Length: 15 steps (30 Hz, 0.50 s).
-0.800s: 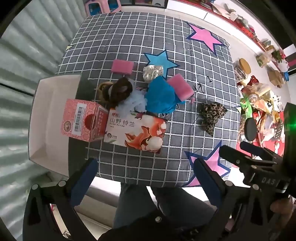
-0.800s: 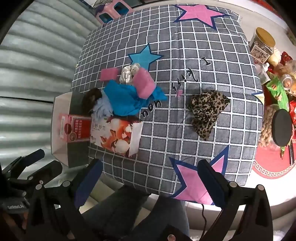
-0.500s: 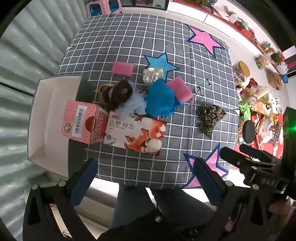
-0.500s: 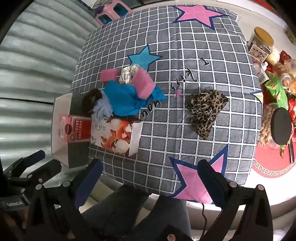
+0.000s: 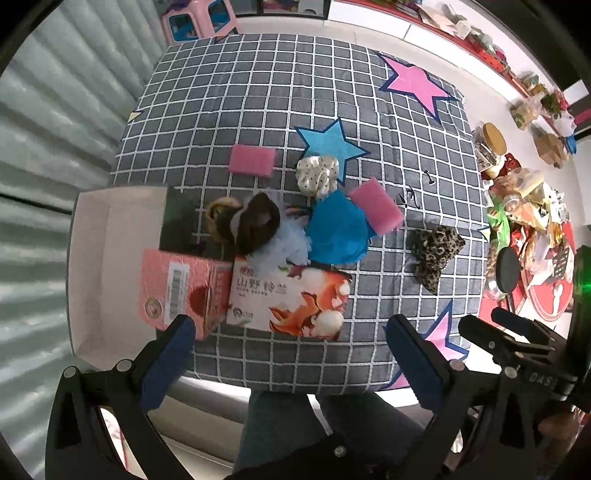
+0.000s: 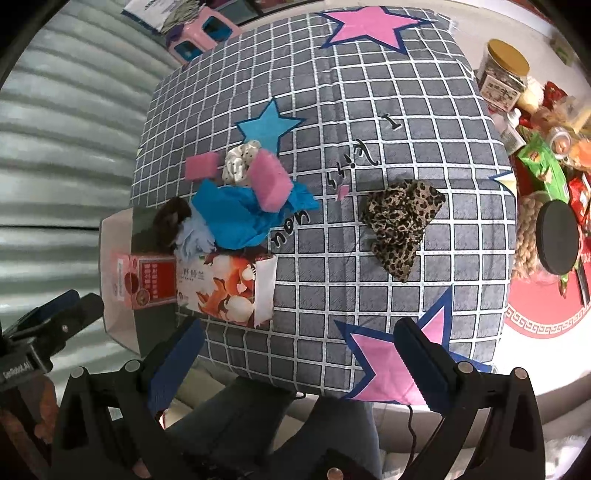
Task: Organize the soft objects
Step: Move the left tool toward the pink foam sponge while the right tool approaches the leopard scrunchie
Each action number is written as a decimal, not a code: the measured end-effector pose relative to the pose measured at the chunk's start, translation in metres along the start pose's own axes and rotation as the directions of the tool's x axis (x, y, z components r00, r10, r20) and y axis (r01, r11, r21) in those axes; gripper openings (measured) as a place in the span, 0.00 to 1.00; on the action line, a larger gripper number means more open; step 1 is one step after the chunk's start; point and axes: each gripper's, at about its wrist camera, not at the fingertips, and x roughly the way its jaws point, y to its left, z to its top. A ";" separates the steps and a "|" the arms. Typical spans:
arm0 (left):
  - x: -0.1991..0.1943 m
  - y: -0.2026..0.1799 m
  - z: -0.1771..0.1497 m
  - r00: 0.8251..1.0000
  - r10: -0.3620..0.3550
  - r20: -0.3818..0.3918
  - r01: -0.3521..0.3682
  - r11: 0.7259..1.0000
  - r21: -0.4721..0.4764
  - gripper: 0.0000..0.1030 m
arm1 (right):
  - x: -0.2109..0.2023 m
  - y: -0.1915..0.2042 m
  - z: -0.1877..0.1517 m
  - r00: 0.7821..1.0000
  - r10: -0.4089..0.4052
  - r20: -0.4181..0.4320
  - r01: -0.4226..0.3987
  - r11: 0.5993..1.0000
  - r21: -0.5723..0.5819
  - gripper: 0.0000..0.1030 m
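Soft things lie on a grey checked tablecloth (image 5: 258, 92): two pink sponges (image 5: 252, 161) (image 5: 376, 210), a blue cloth (image 5: 338, 232), a white dotted scrunchie (image 5: 317, 175), a pale blue puff (image 5: 286, 240), a brown plush (image 5: 255, 221) and a leopard-print cloth (image 5: 434, 251) (image 6: 400, 221) lying apart at the right. My left gripper (image 5: 291, 362) and right gripper (image 6: 297, 363) are both open and empty, high above the table's near edge.
A white open box (image 5: 110, 258) stands at the table's left edge. A pink carton (image 5: 177, 291) and a tissue box (image 5: 291, 299) lie beside it. Snacks, jars and a red mat (image 6: 546, 221) are on the floor at the right. A pink stool (image 6: 199, 33) stands behind.
Both grippers have risen slightly; the table looks a little smaller and farther. Nothing on the table has moved.
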 end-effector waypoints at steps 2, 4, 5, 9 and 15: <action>0.006 0.003 0.008 1.000 0.006 -0.006 -0.006 1.000 0.015 1.00 | 0.005 0.001 0.003 1.000 -0.010 -0.006 0.011 1.000 0.015 1.00; 0.011 0.008 0.015 1.000 0.022 -0.013 -0.022 0.999 0.028 1.00 | 0.009 0.002 0.005 1.000 -0.021 -0.015 0.022 0.999 0.030 1.00; 0.015 0.010 0.019 1.000 0.022 -0.018 -0.021 0.999 0.034 1.00 | 0.012 0.002 0.006 0.999 -0.026 -0.019 0.026 0.999 0.038 1.00; 0.028 0.017 0.036 0.998 0.050 -0.050 -0.047 0.997 0.064 1.00 | 0.021 0.005 0.013 0.998 -0.052 -0.039 0.054 0.997 0.062 1.00; 0.048 0.027 0.062 0.997 0.070 -0.040 -0.067 0.994 0.083 1.00 | 0.032 0.010 0.027 0.994 -0.097 -0.056 0.100 0.993 0.063 1.00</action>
